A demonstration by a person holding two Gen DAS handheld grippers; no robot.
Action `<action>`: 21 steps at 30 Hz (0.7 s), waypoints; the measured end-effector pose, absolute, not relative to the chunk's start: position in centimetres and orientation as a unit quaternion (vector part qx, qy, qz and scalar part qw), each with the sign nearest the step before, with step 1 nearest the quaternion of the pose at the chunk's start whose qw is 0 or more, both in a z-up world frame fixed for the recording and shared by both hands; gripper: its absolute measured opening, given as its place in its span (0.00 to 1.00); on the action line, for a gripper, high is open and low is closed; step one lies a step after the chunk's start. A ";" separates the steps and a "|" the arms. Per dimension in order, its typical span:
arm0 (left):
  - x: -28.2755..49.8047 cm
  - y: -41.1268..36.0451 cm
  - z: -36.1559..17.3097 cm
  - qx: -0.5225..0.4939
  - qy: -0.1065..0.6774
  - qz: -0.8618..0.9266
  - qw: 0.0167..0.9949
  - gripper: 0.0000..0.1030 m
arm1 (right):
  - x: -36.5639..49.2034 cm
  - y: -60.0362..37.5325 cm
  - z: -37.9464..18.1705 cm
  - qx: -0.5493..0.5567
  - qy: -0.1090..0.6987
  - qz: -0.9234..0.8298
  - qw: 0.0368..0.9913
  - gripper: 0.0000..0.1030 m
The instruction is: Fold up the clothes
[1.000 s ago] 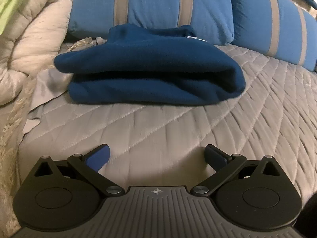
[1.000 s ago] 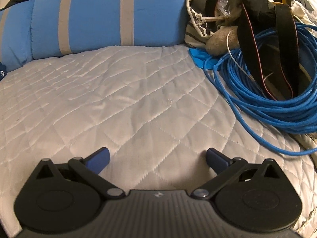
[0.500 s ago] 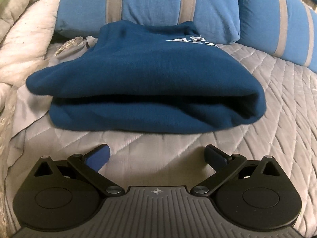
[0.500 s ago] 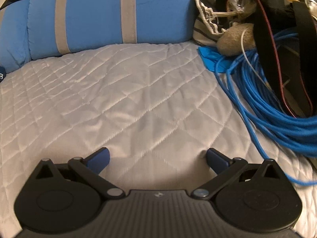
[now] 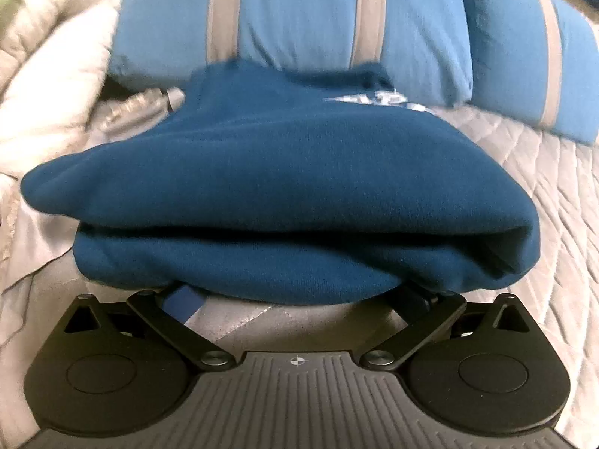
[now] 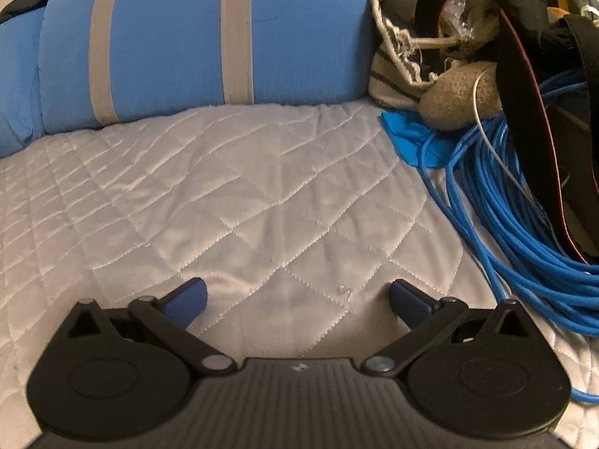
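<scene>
Left wrist view: the left gripper [image 5: 297, 299] is spread wide, with both fingertips tucked under the near edge of the folded sweater [image 5: 277, 202]; nothing is clamped. The sweater lies in stacked layers on the quilted bedspread [image 5: 554, 194], its far edge against the striped blue pillow [image 5: 292, 18]. The low entry under the bottom layer suggests the person means to lift or slide the whole stack rather than pinch one ply. A crumpled pale comforter [image 5: 48, 86] crowds the sweater's left side; the bedspread to its right is open.

Right wrist view: the right gripper [image 6: 297, 299] hangs equally wide apart and holds nothing, low over bare bedspread [image 6: 232, 202]. The sweater does not show here. The pillow [image 6: 194, 41] closes the far edge. A coil of blue cable [image 6: 505, 224] and a heap of bags and straps [image 6: 524, 56] take up the right side, so free room lies ahead and to the left
</scene>
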State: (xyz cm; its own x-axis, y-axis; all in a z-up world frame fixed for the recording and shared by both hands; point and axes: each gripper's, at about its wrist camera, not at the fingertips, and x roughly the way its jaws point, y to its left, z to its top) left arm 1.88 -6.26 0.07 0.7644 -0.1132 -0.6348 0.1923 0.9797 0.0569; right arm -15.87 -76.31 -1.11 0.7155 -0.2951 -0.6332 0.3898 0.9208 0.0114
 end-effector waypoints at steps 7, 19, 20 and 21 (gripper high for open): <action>1.3 -6.1 -0.1 0.050 0.311 -0.085 0.945 1.00 | -17.0 -76.3 -1.5 0.076 0.291 -0.184 0.936 0.99; 1.2 -6.2 -0.1 0.054 0.308 -0.082 0.946 1.00 | -17.2 -76.3 -1.5 0.077 0.284 -0.191 0.936 0.99; 1.2 -6.2 -0.1 0.053 0.308 -0.082 0.946 1.00 | -17.2 -76.3 -1.6 0.077 0.284 -0.191 0.936 0.99; 1.2 -6.2 -0.1 0.053 0.308 -0.082 0.946 1.00 | -17.2 -76.3 -1.6 0.078 0.284 -0.191 0.936 0.99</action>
